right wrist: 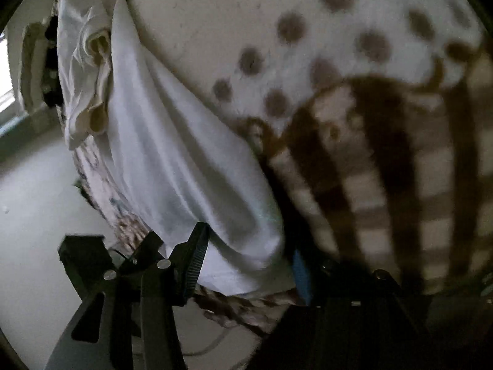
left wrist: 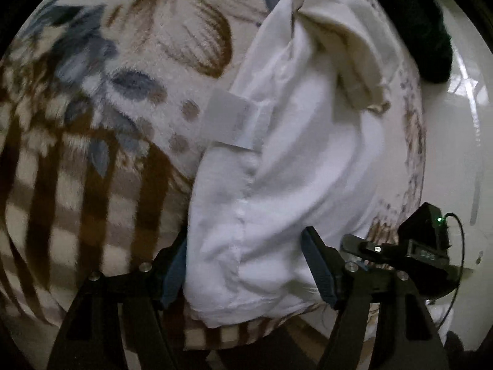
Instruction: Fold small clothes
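Both grippers, left gripper [left wrist: 249, 265] and right gripper [right wrist: 246, 259], look partly spread around the white garment [left wrist: 292, 166]; I cannot tell whether they pinch it. It lies on my patterned blanket [left wrist: 92, 123], a cream cloth [left wrist: 348, 52] bunched at its far end.

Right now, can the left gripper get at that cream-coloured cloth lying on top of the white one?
Probably not yet. The cream cloth lies at the far end of the white garment, well beyond the left gripper, whose fingers straddle the near end. Nothing blocks the way; it would just have to move forward.
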The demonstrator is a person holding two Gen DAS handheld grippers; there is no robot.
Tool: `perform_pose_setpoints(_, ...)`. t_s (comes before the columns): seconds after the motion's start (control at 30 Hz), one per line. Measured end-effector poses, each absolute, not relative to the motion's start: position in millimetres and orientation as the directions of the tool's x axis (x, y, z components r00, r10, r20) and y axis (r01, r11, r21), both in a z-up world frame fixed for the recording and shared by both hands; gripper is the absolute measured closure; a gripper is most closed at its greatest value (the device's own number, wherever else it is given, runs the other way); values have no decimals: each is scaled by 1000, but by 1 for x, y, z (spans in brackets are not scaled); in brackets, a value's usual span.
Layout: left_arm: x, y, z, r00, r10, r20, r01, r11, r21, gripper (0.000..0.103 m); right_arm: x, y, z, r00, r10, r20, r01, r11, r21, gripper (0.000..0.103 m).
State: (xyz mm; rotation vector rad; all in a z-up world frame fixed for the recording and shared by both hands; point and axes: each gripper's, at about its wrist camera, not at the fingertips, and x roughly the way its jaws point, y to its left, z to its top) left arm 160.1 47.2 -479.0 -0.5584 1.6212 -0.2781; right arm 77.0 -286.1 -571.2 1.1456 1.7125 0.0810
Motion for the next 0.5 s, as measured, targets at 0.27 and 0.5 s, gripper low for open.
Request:
perform_pose_setpoints(0.27, 156, 49, -447, 45, -580, -813, -234, 785, -573, 98, 73, -291, -543, 57, 798, -600, 619, 443, 648, 95)
perform_pose_setpoints(0.5, 218, 68, -389, 203, -710, -674, -352, 589, -727, 98, 128, -307, -477, 145, 817, -558, 545, 404, 735, 95)
